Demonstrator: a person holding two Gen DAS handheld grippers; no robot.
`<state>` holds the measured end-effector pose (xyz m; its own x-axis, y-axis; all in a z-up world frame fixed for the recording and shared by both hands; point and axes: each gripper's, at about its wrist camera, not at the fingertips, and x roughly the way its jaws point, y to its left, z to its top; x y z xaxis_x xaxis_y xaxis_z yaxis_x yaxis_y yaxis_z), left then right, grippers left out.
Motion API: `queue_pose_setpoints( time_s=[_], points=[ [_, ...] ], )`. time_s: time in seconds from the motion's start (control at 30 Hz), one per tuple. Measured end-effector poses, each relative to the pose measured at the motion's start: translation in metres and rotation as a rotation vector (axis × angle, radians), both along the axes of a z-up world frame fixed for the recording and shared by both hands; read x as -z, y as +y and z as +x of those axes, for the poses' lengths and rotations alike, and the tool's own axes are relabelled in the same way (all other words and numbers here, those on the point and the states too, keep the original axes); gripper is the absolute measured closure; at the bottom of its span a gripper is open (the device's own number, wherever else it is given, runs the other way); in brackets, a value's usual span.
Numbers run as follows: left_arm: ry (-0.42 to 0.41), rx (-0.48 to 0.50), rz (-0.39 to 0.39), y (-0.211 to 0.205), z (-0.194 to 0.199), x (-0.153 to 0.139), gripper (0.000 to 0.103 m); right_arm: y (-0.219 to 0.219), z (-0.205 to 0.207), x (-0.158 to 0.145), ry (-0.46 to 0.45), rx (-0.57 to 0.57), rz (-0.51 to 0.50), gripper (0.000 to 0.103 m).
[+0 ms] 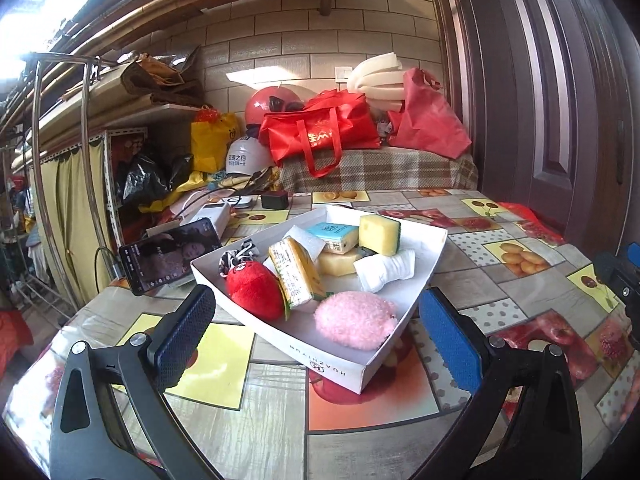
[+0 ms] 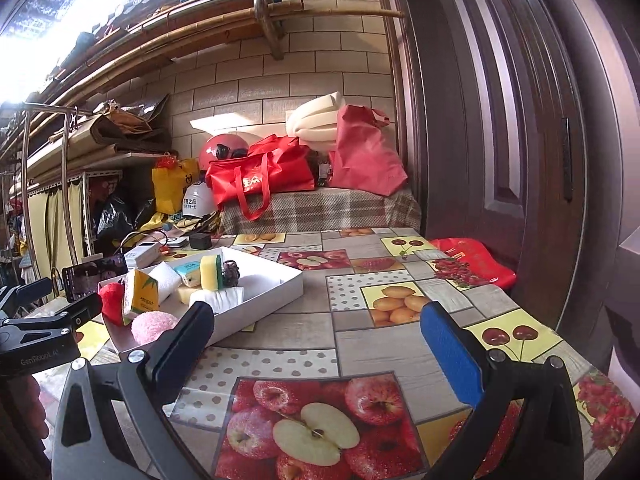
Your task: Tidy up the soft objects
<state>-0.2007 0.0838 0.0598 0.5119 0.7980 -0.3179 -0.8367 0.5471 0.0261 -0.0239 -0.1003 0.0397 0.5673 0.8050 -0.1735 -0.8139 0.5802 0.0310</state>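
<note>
Left gripper (image 1: 316, 320): jaws spread wide, empty, poised just before the near corner of the white tray (image 1: 424, 276).
Right gripper (image 2: 318, 332): likewise spread wide, nothing held, over bare fruit-print tablecloth (image 2: 360, 360), well right of the tray.
Soft objects: all inside the tray: pink fluffy plush (image 1: 354, 320) nearest, red strawberry plush (image 1: 254, 288) beside it, yellow tissue pack (image 1: 296, 272) between, leaning.
Further back: yellow sponge with green backing (image 1: 379, 235), teal tissue pack (image 1: 334, 236), folded white cloth (image 1: 386, 270).
Handling, judged: light, compressible, not fragile; plush fur likely grippy.
Grasp point, judged: pink plush across its rounded middle; sponge across its flat faces.
Risk, judged: light cardboard tray might shift if nudged.
</note>
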Motion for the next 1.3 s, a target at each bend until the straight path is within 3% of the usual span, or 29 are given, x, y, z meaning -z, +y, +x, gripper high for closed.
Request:
queue_pose_setpoints(
  time_s=[0.07,0.17,0.37,0.63,1.03,1.3],
  points=[
    [-0.005,-0.022,0.0,-0.003,-0.003,0.0,0.0,-0.003,0.005,0.001,0.031,0.014,0.007,0.0],
    [-0.023,0.024,-0.031,-0.002,-0.004,0.001,0.0,-0.004,0.01,0.001,0.053,0.04,0.007,0.0],
    [0.058,-0.008,-0.039,-0.002,0.009,0.005,0.0,-0.003,0.004,0.002,0.026,0.058,-0.006,0.0],
    [0.075,-0.019,-0.083,0.005,0.011,0.009,0.0,-0.012,0.015,0.003,0.081,0.065,0.034,0.0],
    [0.101,0.002,0.004,-0.01,0.016,0.006,0.0,-0.014,0.014,0.002,0.08,0.059,0.039,0.0],
    [0.079,0.008,-0.021,-0.006,0.012,0.006,0.0,-0.011,0.011,0.001,0.052,0.052,0.021,0.0]
  ],
)
